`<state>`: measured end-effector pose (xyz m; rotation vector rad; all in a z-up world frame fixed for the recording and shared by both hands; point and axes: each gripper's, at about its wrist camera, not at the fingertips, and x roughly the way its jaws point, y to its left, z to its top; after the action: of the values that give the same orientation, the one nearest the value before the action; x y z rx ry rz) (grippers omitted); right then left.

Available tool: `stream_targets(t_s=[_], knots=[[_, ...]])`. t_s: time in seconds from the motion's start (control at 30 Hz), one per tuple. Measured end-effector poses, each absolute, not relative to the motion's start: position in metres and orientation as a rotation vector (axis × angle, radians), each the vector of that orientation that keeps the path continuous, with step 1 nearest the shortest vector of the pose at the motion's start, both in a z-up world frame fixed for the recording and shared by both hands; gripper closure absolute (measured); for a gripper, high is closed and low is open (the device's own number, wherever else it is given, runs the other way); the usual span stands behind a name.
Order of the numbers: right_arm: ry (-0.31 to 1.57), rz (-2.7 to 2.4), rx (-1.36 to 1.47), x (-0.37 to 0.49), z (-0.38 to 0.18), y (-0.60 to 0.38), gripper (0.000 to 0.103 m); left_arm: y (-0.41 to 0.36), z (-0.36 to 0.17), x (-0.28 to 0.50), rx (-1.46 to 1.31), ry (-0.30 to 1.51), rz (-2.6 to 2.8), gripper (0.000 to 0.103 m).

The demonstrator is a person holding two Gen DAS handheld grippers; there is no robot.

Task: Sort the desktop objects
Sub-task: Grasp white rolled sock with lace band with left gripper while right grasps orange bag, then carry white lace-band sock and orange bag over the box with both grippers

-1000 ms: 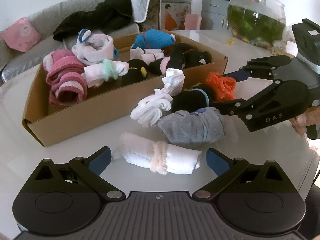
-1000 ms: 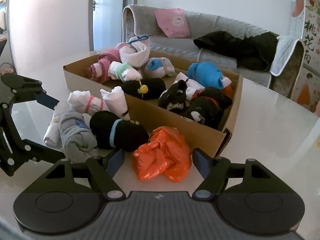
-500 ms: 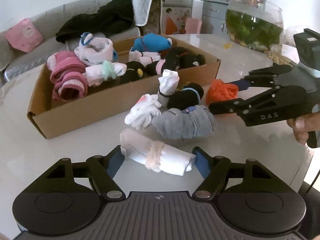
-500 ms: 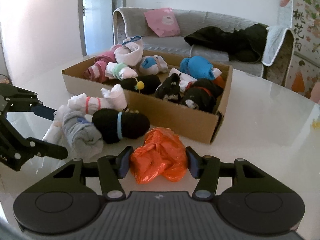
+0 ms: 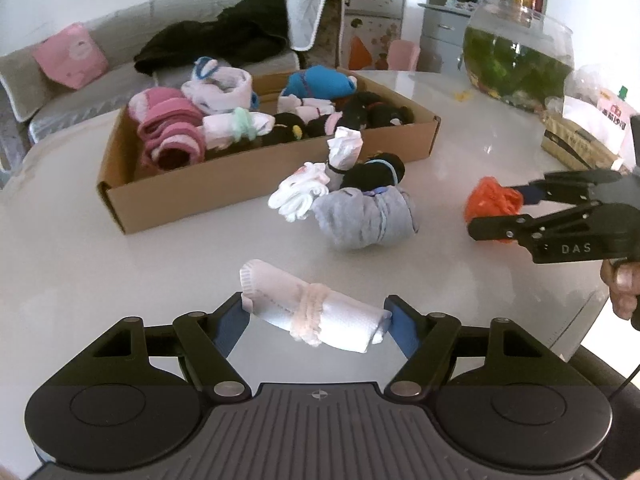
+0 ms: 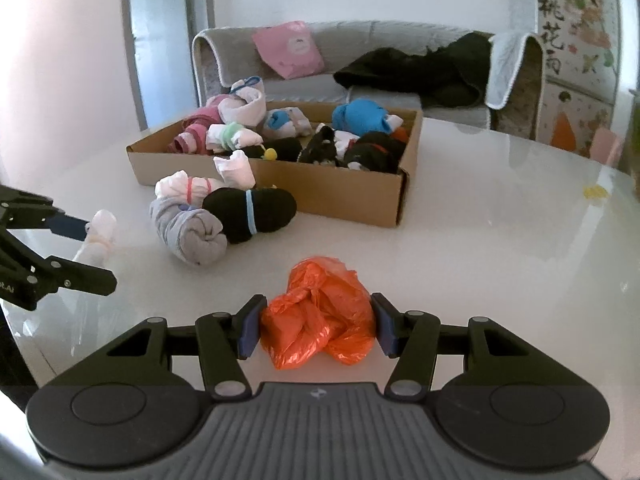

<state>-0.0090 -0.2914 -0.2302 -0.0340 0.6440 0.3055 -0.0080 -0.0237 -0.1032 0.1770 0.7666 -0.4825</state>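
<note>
Two fisheye views are given, each taken from a hand-held gripper and directed forward and downward along its two black fingers. In the left wrist view, the glossy white tabletop is seen from close above, with the open brown cardboard box ahead to the left and the round glass fishbowl at far right. In the right wrist view, the same table is faced from the other side, with the box ahead. The grey sofa is shared, as is the grey rolled sock bundle. Each gripper is caught at the edge of the other's view.
</note>
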Motion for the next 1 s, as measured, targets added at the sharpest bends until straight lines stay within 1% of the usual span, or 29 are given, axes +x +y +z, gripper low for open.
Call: stream_targets(t_s=[0.27, 0.43, 0.73, 1.0], knots=[[0.643, 0.246, 0.005, -0.023, -0.231, -0.305, 0.051, -0.004, -0.094, -0.024, 0.105, 0.764, -0.416, 0.025], [0.636, 0.219, 0.010, -0.030, -0.227, -0.313, 0.051, 0.011, -0.079, -0.035, 0.069, 0.743, -0.374, 0.025], [0.570, 0.196, 0.029, -0.022, -0.193, -0.330, 0.051, 0.050, -0.024, -0.042, -0.007, 0.653, -0.285, 0.025], [0.466, 0.217, 0.041, 0.005, -0.147, -0.326, 0.051, 0.052, 0.030, -0.018, -0.022, 0.557, -0.264, 0.025]])
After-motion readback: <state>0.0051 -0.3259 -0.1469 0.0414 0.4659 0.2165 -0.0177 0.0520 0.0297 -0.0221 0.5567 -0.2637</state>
